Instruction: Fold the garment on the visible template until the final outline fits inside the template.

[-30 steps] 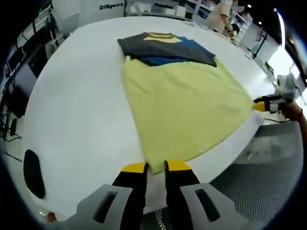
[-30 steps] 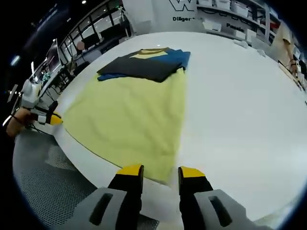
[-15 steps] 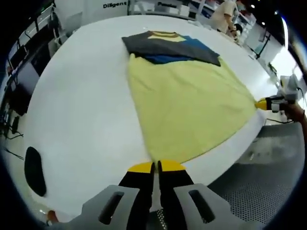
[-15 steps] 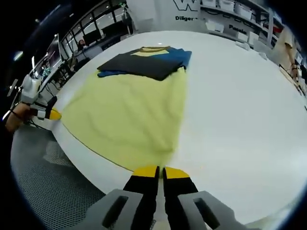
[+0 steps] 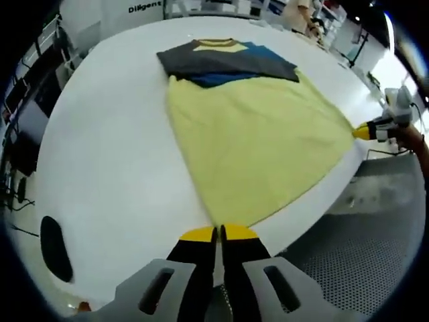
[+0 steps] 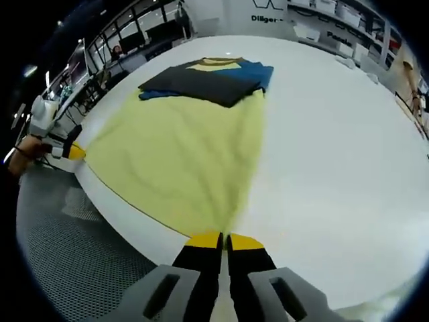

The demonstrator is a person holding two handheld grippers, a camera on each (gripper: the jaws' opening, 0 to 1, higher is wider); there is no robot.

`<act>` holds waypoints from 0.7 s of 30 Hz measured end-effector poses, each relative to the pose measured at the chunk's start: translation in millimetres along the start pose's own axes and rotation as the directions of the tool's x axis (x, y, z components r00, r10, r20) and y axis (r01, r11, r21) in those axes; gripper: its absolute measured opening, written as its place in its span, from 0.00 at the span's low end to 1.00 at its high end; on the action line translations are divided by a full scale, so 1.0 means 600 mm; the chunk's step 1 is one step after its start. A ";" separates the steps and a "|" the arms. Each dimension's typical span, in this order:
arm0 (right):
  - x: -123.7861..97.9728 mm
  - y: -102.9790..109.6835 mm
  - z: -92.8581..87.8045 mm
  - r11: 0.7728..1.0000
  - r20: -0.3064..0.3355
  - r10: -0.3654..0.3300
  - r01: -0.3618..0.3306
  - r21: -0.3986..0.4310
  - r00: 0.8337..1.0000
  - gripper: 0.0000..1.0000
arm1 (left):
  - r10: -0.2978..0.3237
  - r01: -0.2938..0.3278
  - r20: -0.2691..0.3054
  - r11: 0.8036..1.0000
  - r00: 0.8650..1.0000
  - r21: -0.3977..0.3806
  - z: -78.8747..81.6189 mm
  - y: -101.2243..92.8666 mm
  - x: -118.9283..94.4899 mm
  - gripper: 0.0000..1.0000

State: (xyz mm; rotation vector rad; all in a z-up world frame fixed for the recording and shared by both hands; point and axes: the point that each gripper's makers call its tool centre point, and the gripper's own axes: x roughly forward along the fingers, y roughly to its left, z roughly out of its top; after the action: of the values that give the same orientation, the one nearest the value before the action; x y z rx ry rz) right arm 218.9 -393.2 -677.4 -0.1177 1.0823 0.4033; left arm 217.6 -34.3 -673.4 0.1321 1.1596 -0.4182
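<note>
Both tools (image 5: 219,233) (image 6: 224,241) now clamped on garment (image 5: 258,144) hem

A broad white counter (image 5: 107,147) carries a yellow cloth garment (image 5: 258,144) spread flat with dark grey and blue sleeves folded across its far end. A flat black oval patch (image 5: 55,248) lies near the counter's edge.

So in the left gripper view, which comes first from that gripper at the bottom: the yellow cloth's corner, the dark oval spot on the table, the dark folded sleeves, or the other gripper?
From the left gripper, nearest first:
1. Yellow cloth's corner, right at its closed tips.
2. Dark oval spot, low on the left.
3. Other gripper, at the cloth's right corner.
4. Dark folded sleeves, at the far top.
</note>
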 end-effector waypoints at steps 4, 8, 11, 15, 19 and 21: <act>-0.004 0.007 -0.014 1.000 -0.051 0.012 -0.012 0.004 0.999 0.00 | -0.007 0.008 -0.025 1.000 1.000 0.013 -0.010 -0.003 -0.002 0.00; -0.009 0.014 -0.025 1.000 -0.087 0.029 -0.029 0.009 0.996 0.00 | -0.011 0.012 -0.041 1.000 0.999 0.016 -0.018 -0.003 -0.004 0.00; -0.012 0.017 -0.031 0.999 -0.104 0.034 -0.033 0.017 0.994 0.00 | -0.019 0.021 -0.059 0.999 0.998 0.028 -0.027 -0.007 -0.004 0.00; -0.019 0.018 -0.037 1.000 -0.119 0.029 -0.029 0.008 0.993 0.00 | -0.034 0.038 -0.082 0.998 0.996 0.051 -0.034 -0.016 -0.010 0.00; -0.024 0.021 -0.041 0.999 -0.130 0.037 -0.037 -0.002 0.991 0.00 | -0.031 0.037 -0.099 0.997 0.995 0.060 -0.040 -0.017 -0.011 0.00; -0.027 0.024 -0.043 0.999 -0.136 0.041 -0.042 -0.006 0.990 0.00 | -0.030 0.038 -0.107 0.997 0.994 0.073 -0.043 -0.019 -0.013 0.00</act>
State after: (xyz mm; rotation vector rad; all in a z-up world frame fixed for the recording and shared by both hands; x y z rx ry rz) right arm 185.6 -391.5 -673.7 -0.1319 1.2192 0.4422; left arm 188.6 -34.5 -675.4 0.2024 1.2525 -0.4902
